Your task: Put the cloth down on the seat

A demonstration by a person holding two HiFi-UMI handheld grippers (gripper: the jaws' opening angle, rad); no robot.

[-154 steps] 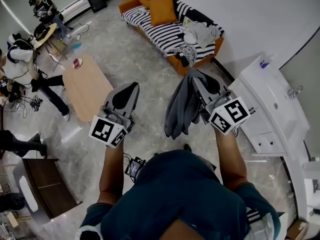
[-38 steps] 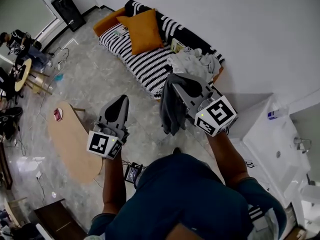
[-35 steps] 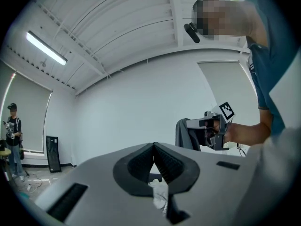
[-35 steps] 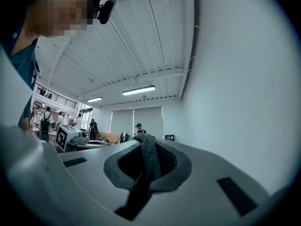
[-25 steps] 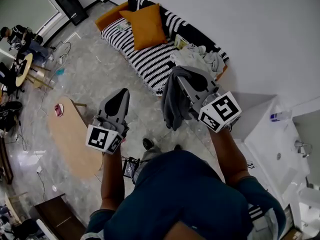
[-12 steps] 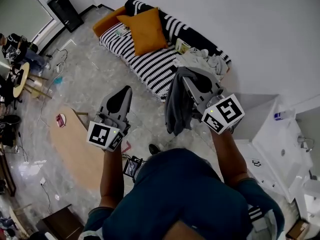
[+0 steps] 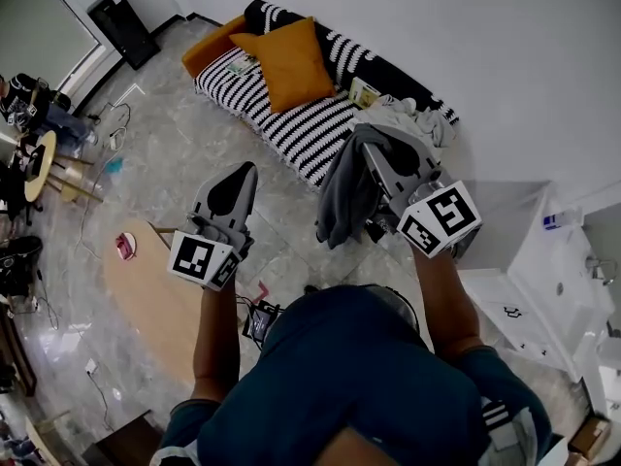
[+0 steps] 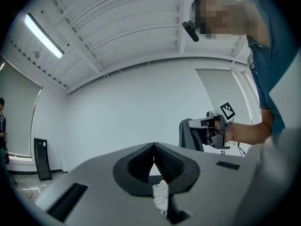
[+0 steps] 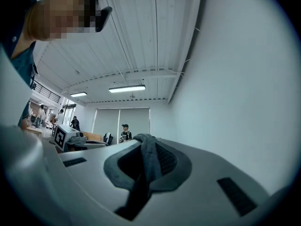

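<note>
Jaws of the right gripper (image 9: pixel 146 142) are clamping the grey cloth (image 7: pixel 342 190), which is draping down beneath them, while the left gripper (image 8: pixel 154 147) jaws are sitting closed, empty.

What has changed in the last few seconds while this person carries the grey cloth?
The person has walked toward the striped sofa, which now lies nearer; the wooden table has dropped back to the lower left. Nothing was taken hold of or let go: the right gripper still clamps the grey cloth, and the left gripper stays shut and empty.
</note>
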